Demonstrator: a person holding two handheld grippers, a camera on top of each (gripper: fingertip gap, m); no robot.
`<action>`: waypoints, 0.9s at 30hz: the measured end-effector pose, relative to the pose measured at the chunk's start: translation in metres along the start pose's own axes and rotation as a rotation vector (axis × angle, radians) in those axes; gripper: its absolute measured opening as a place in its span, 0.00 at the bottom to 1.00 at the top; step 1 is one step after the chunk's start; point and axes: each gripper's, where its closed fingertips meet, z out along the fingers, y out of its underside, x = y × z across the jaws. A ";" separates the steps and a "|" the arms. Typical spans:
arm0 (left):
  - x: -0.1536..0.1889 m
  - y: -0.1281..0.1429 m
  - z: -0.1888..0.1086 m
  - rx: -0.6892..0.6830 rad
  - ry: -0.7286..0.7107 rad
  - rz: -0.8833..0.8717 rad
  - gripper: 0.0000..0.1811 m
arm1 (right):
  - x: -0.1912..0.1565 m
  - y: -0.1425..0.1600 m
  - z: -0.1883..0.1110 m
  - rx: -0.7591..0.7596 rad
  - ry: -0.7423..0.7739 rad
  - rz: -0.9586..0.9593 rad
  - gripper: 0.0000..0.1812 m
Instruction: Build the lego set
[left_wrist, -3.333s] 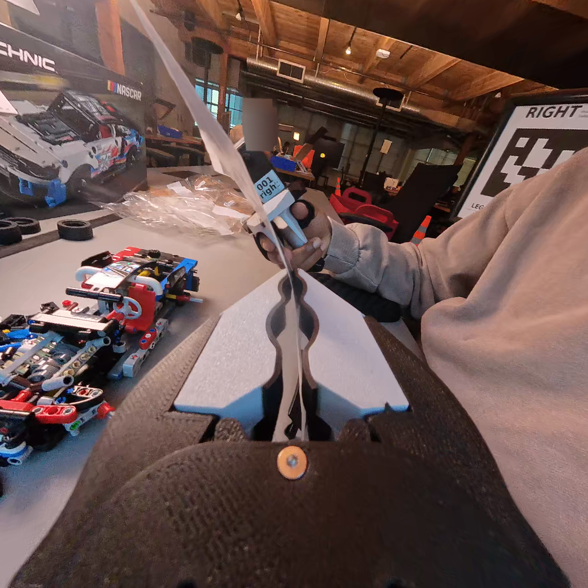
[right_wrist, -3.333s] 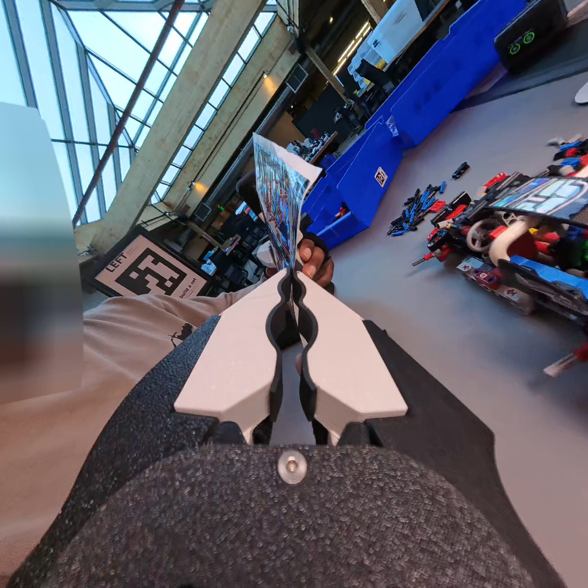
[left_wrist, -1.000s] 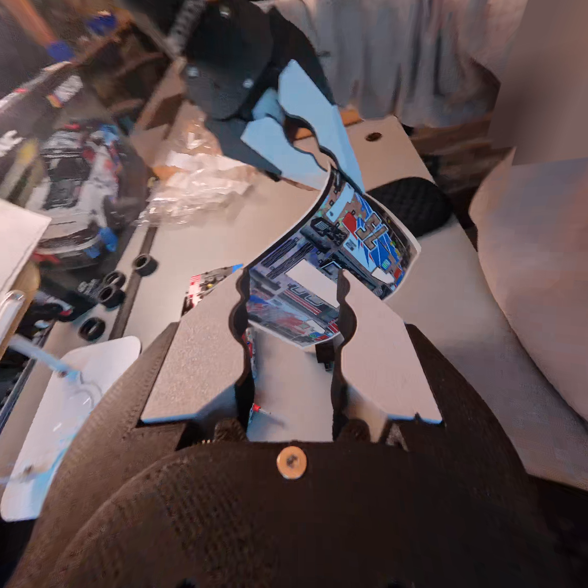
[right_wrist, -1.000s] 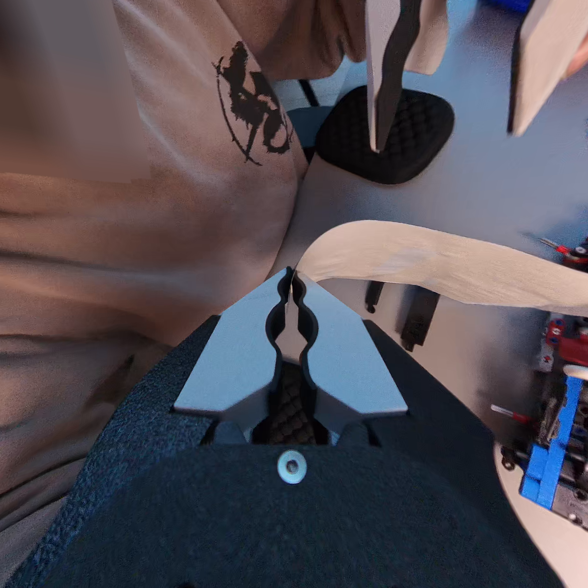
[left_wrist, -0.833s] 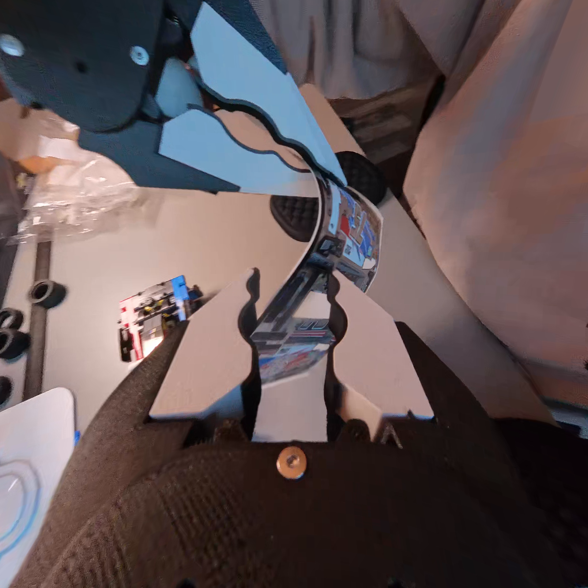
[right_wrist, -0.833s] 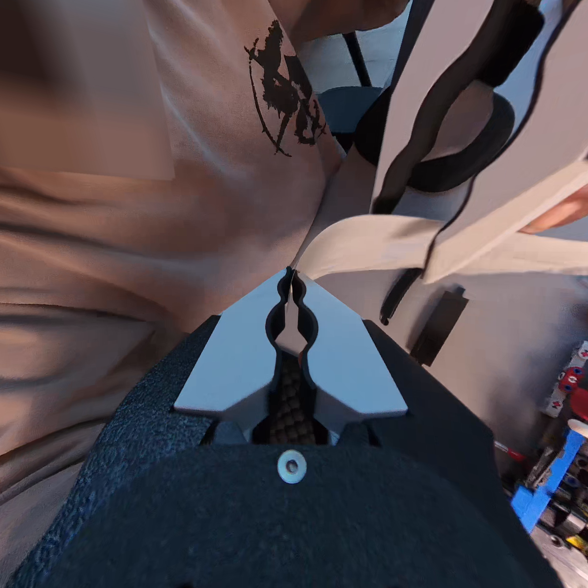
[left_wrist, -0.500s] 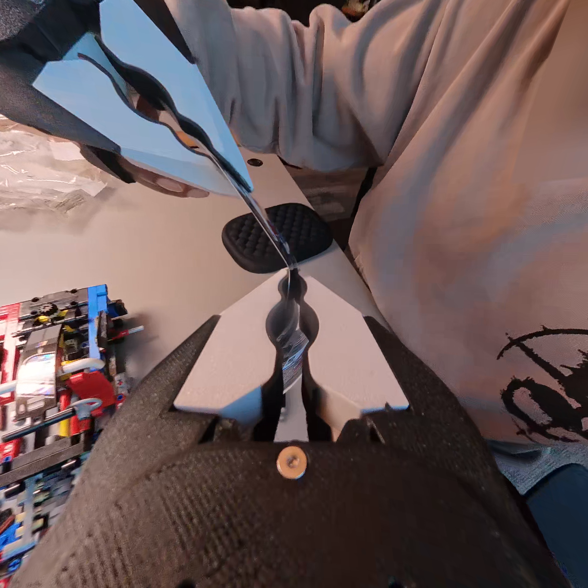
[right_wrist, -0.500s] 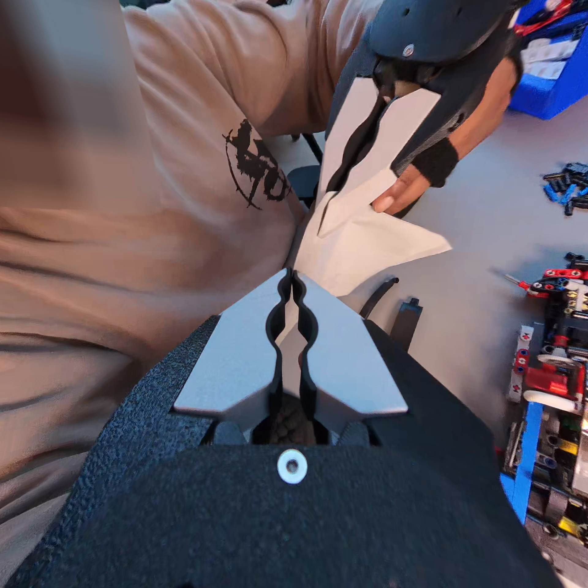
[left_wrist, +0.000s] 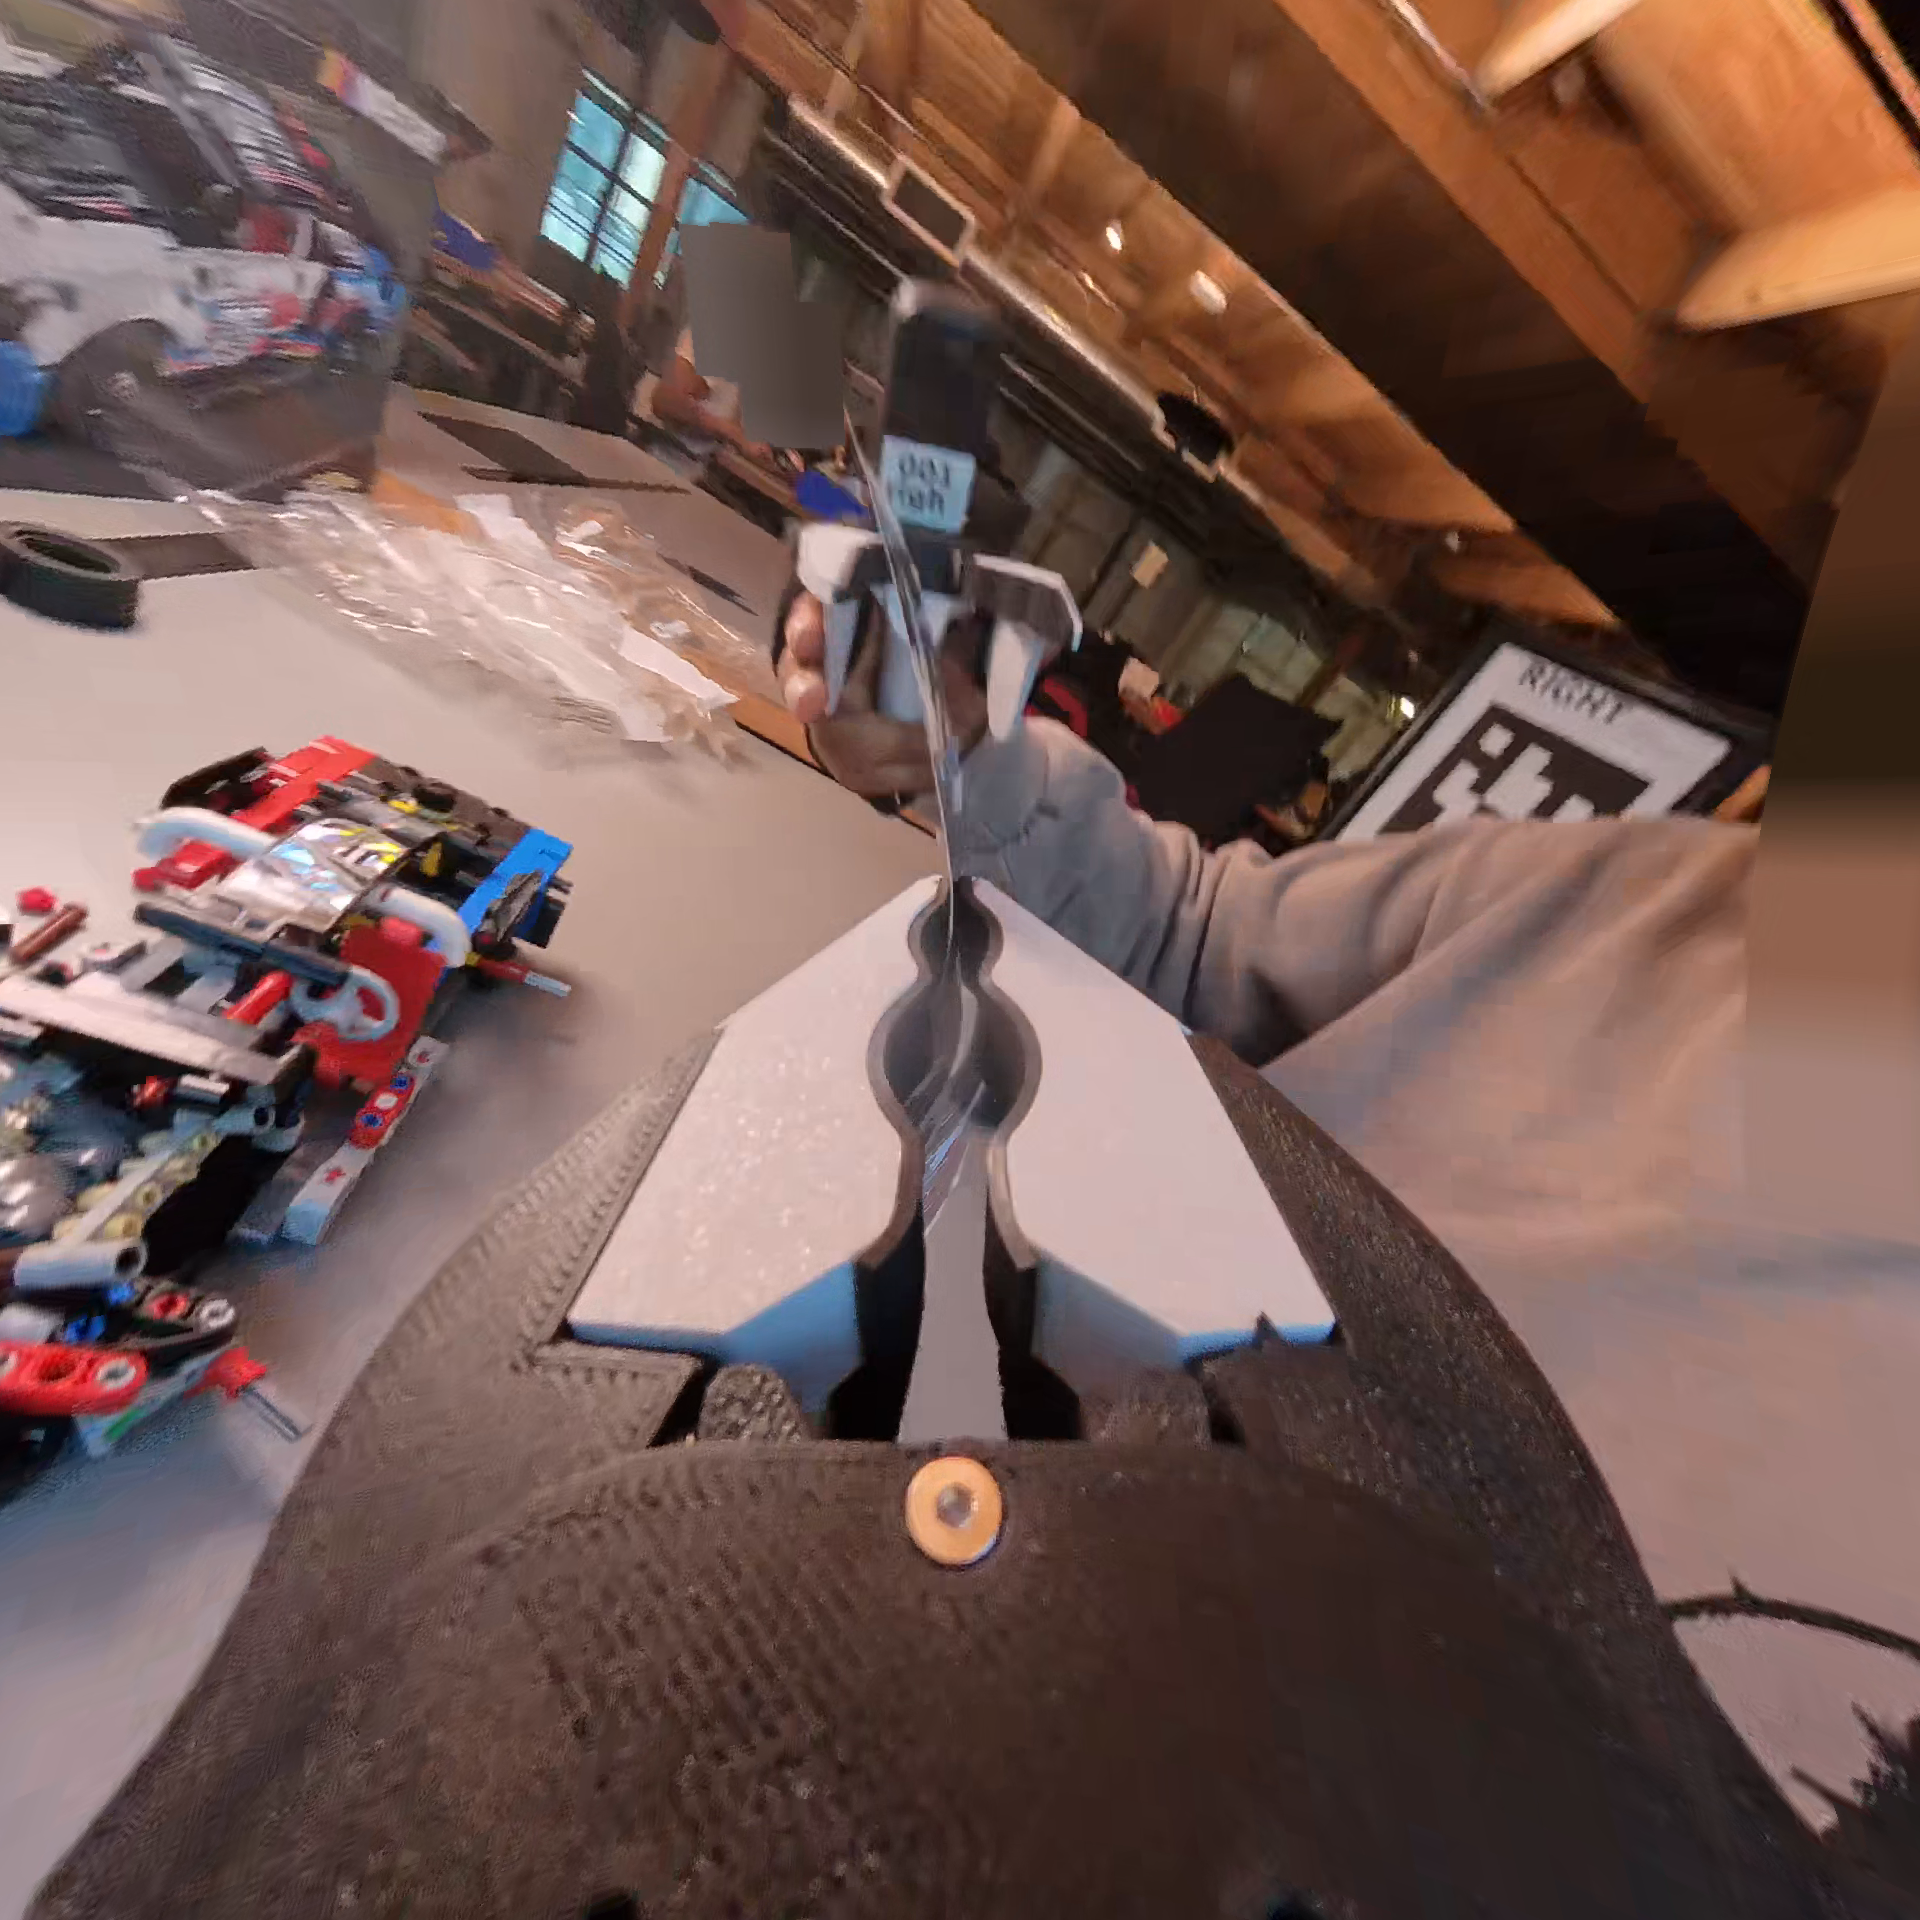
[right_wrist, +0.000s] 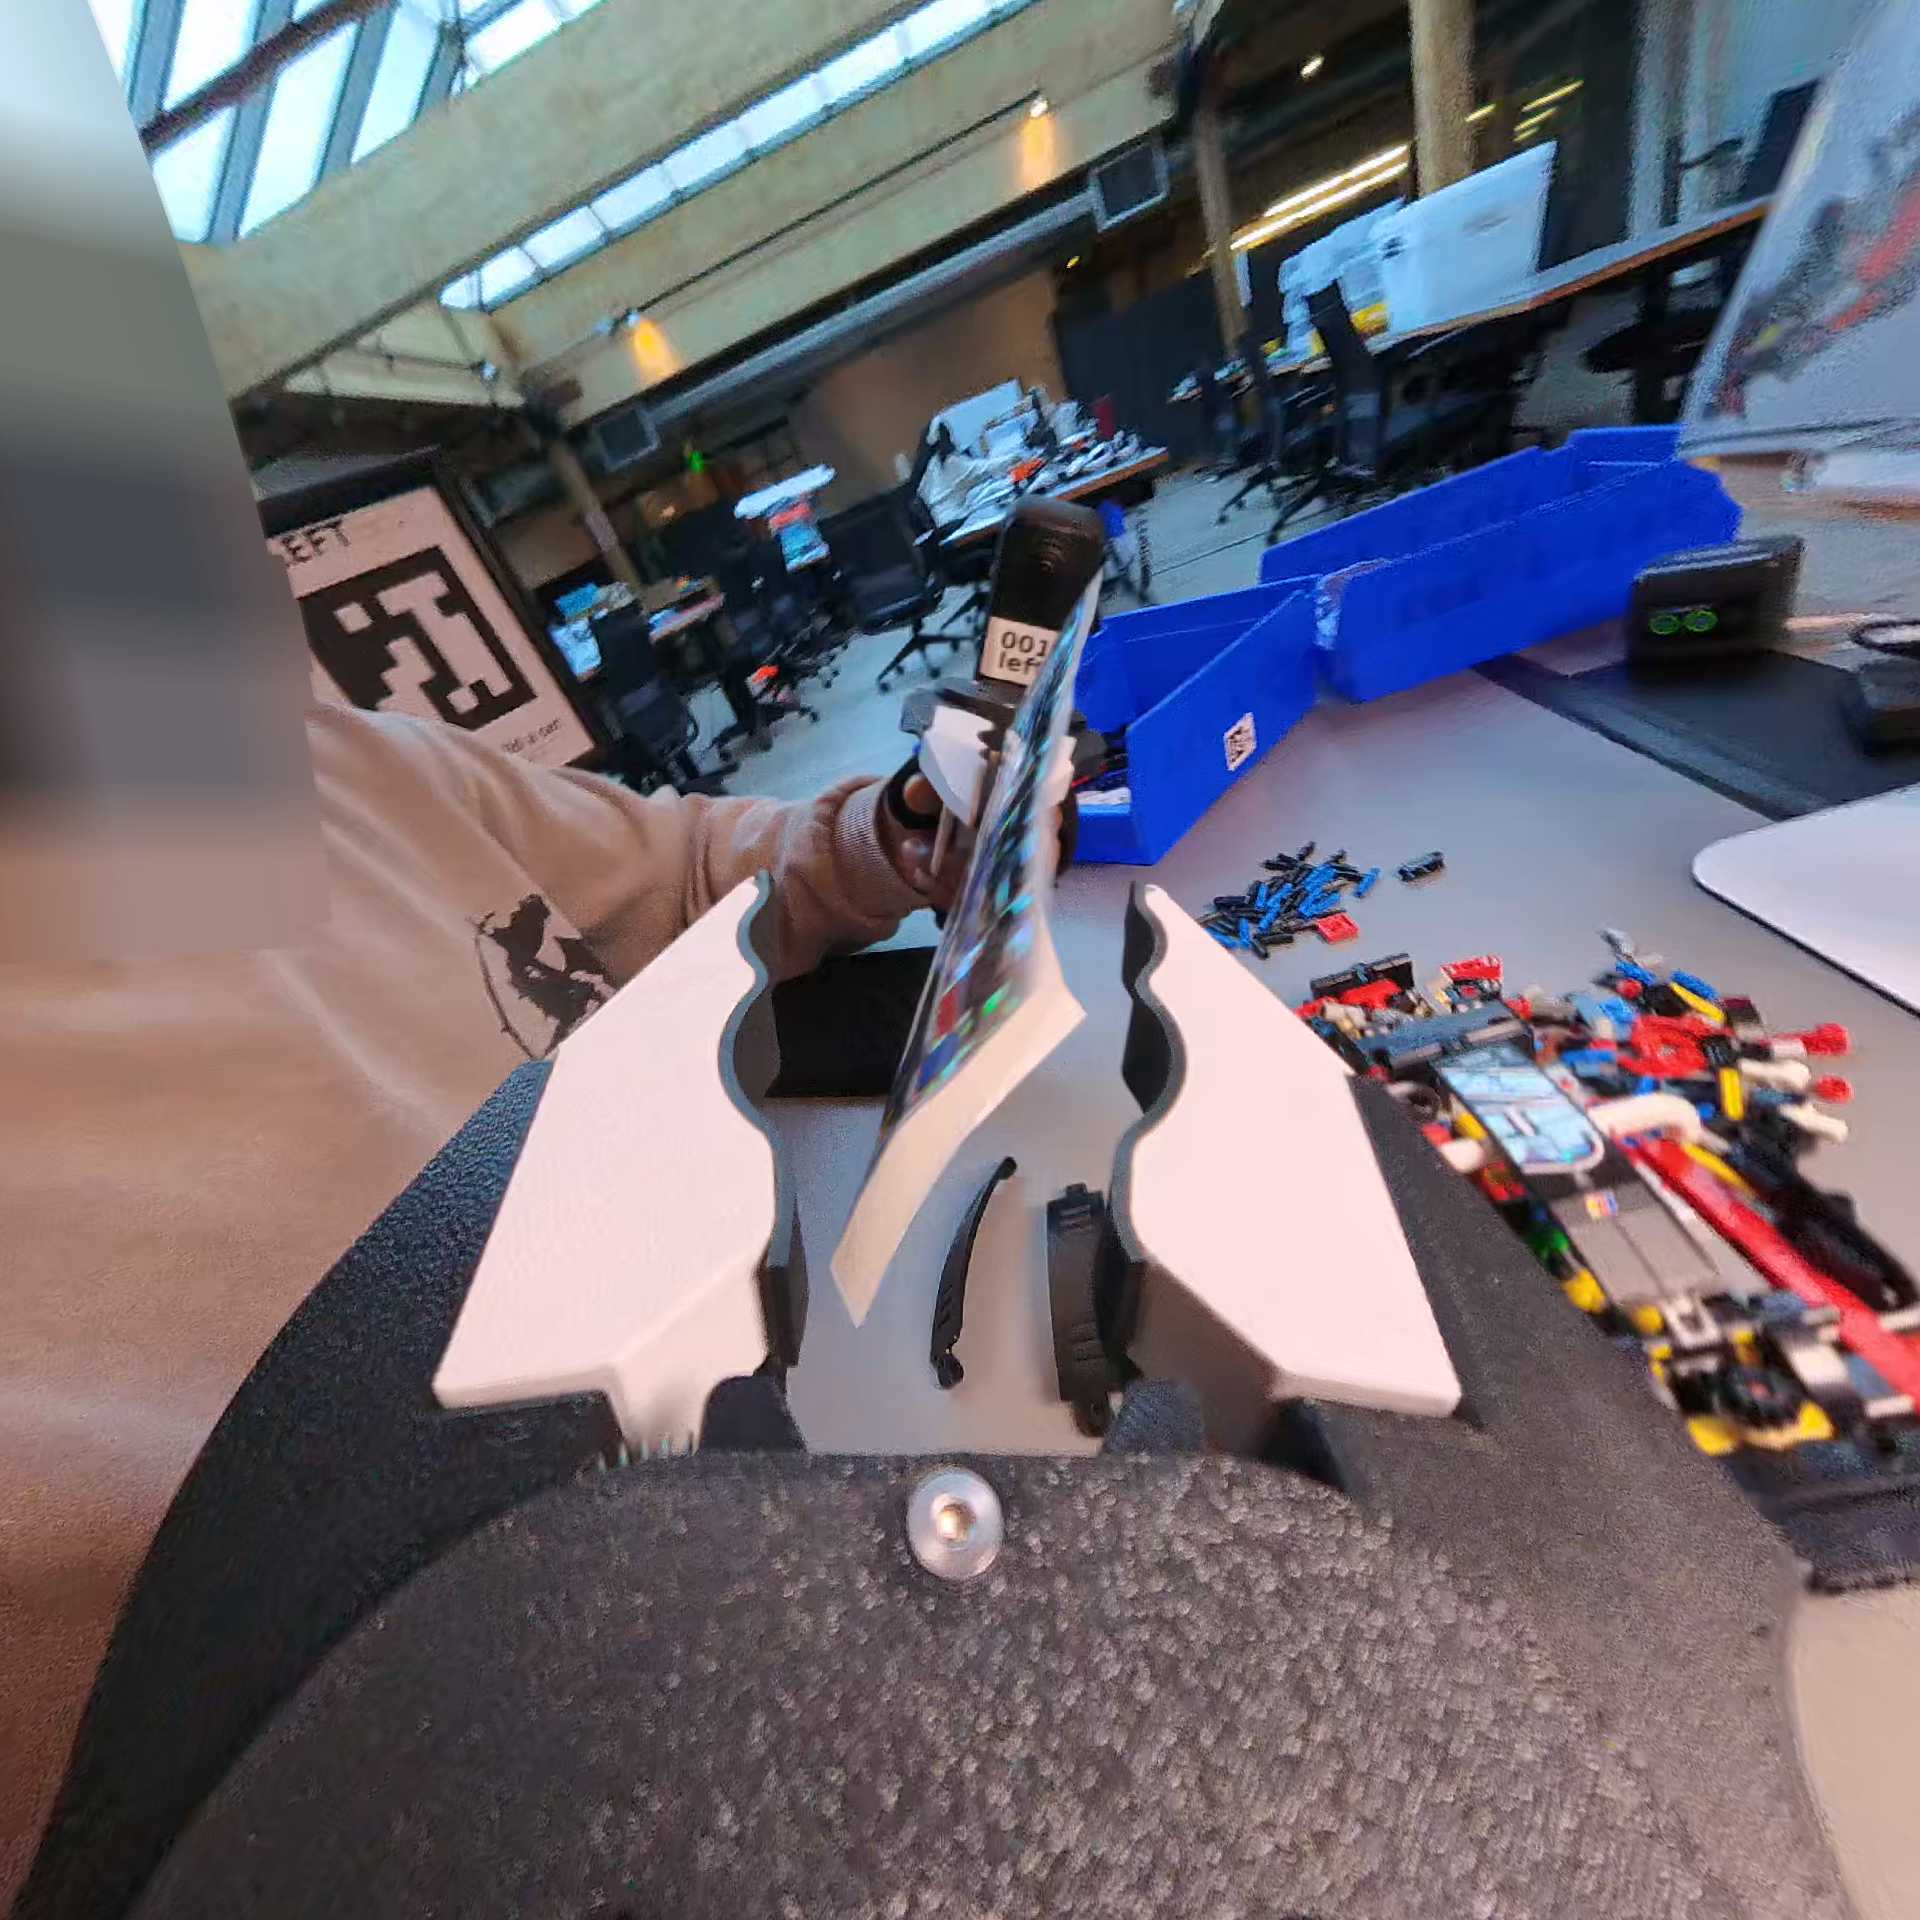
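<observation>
Holding the sticker sheet (left_wrist: 928, 665) edge-on at frame centre, left gripper (left_wrist: 953, 888) is clamped on its lower edge. Right gripper (right_wrist: 945, 914) stands wide open, sheet's free corner between its jaws, not pinched. Lego car (right_wrist: 1621, 1143), part-built, lies on the desk (right_wrist: 1507, 790) at right. Judgement: close the right gripper on 1 sticker corner only, peel slowly, keep the left grip firm so the sheet doesn't twist.

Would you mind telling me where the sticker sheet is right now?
The sticker sheet is clamped in the left gripper, held above the table, its free end between the open right gripper's fingers.
</observation>
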 end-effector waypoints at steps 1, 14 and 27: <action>-0.006 -0.002 -0.005 0.047 -0.017 -0.046 0.00 | 0.004 0.012 0.000 0.020 0.029 0.021 0.36; -0.025 -0.008 -0.024 0.226 -0.091 -0.133 0.00 | 0.013 0.063 0.040 0.028 0.083 0.135 0.00; -0.008 0.016 -0.026 0.078 -0.072 0.198 0.07 | -0.001 0.052 0.031 0.180 -0.113 0.362 0.00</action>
